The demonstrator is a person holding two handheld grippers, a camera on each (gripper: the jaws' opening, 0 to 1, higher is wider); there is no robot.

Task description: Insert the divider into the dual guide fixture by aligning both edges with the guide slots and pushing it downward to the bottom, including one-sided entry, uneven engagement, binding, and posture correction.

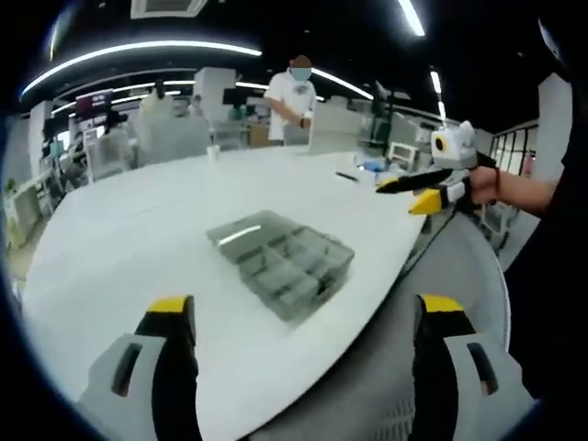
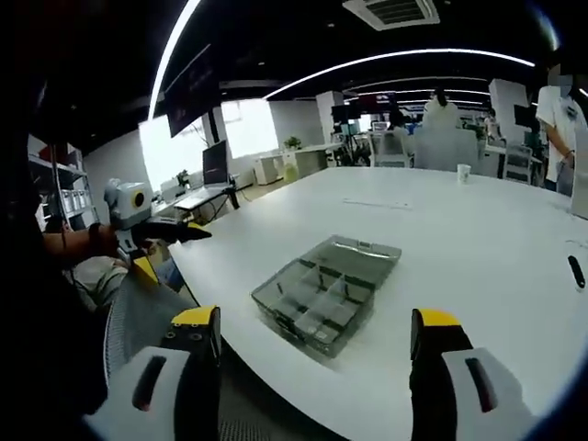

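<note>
- A clear compartment box (image 1: 282,262) is seen lying flat on the white table (image 1: 138,230), near the table's curved edge.
- In the left gripper view, the left gripper (image 1: 303,317) is held with its jaws spread wide and nothing between them; the box lies ahead of the jaws, apart from both tips and roughly centred in the gap.
- In the right gripper view, the right gripper (image 2: 317,326) is likewise spread wide and empty, with the box (image 2: 326,292) just ahead of the jaws and untouched.
- Thin partitions are seen standing inside the box; which of them is the divider cannot be told at this size.
- The right gripper is also seen from the left gripper view, held off the table's edge to the right, well apart from the box.
- A mesh chair (image 2: 138,317) is seen below the table's edge.
- A paper cup (image 2: 464,173) stands on the far side of the table.
- A person in a white shirt (image 1: 292,99) stands beyond the table.
</note>
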